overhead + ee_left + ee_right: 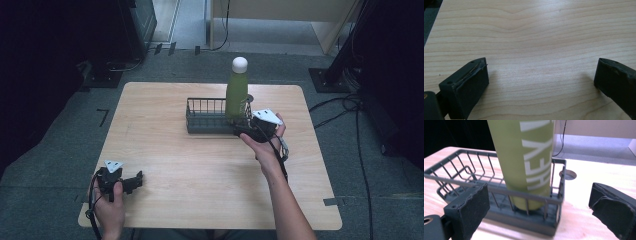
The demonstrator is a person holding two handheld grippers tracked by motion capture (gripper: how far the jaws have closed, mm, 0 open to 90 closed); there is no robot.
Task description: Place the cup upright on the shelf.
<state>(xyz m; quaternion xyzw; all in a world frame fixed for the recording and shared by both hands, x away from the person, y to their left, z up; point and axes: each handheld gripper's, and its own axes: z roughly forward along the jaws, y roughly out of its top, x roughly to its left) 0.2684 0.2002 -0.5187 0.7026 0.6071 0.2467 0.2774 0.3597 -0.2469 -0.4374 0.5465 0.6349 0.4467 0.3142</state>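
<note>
**Tongs wide apart, bottle in the basket**

Right tongs (537,207) gape in front of my green bottle (526,157), standing upright in the wire basket's (456,173) right end. Left tongs (540,80) hang released over bare bench (536,32), well apart.

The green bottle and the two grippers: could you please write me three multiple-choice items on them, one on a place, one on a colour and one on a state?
1. Where does the green bottle stand?
A. on the bare table
B. at the right end of the wire basket
C. on the floor

2. What colour is the bottle's cap?
A. white
B. red
C. black

3. How are the right gripper fingers set?
A. shut on the bottle
B. shut on the basket rim
C. open, short of the basket

Key: 1 B, the high view shows it upright inside the basket's right end. 2 A, the round cap is white. 3 C, the right gripper view shows a wide gap between them, with nothing held.
</note>
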